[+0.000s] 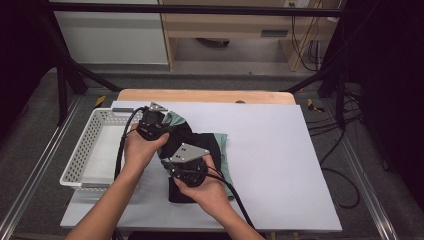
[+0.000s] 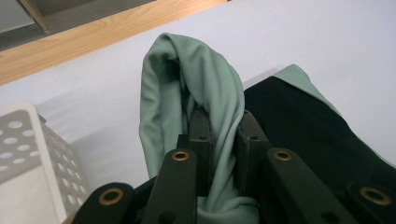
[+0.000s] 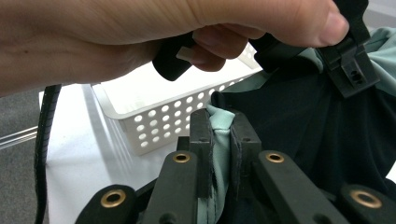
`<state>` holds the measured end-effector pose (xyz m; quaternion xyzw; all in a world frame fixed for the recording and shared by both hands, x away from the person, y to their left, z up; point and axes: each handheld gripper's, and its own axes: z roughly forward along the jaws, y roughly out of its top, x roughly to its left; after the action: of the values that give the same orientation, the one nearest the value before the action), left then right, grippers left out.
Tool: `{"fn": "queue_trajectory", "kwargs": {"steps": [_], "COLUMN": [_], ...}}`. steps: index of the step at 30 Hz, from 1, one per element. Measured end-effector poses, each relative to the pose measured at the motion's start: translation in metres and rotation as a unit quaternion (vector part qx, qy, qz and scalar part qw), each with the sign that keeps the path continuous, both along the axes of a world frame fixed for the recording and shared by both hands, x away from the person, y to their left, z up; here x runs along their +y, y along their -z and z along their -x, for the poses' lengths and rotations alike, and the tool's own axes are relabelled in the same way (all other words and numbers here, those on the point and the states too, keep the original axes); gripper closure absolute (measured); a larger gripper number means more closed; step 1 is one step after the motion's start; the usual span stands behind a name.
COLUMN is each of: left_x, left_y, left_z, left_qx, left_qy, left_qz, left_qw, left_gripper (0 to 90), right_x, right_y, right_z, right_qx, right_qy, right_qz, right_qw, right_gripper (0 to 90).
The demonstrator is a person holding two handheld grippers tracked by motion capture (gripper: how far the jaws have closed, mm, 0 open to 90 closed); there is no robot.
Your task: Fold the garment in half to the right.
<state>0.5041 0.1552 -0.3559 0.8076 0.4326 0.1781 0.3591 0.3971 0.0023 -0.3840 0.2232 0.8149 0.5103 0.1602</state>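
This looks like a lab or robotics test room set up for recording, not a home. The counter (image 1: 260, 150) is a plain pale board laid over a wooden top, standing inside a frame of black metal bars (image 1: 200, 9) with slanted struts. Dark curtains (image 1: 395, 75) hang at both sides. Black cables (image 1: 345, 125) trail loose over the grey carpeted floor (image 1: 30, 150), and more hang in a bundle beside light wooden furniture (image 1: 225, 30) at the back. A white perforated plastic basket (image 1: 85, 150) sits at the counter's left edge.
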Motion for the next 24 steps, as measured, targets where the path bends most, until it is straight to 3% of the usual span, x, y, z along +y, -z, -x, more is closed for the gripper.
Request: {"fn": "queue_trajectory", "kwargs": {"steps": [11,15,24], "left_x": [-0.004,-0.007,-0.011], "left_y": [0.001,0.003,0.007], "left_z": [-0.001,-0.001,-0.003], "left_qx": [0.002,-0.001,0.006], "left_qy": [0.002,0.004,0.005], "left_qz": [-0.004,-0.014,-0.006], "left_qw": [1.0,0.9999,0.9999], "left_gripper": [78.7,78.5,77.6], "right_x": [-0.005,-0.006,-0.012], "right_y": [0.003,0.005,0.01], "right_z": [0.0,0.0,-0.001], "right_qx": [0.001,0.004,0.009], "right_qy": [0.0,0.0,0.004], "right_qz": [0.002,0.002,0.003], "right_qw": [1.0,1.0,0.9999], "right_gripper": [82.5,82.3,82.3]}}
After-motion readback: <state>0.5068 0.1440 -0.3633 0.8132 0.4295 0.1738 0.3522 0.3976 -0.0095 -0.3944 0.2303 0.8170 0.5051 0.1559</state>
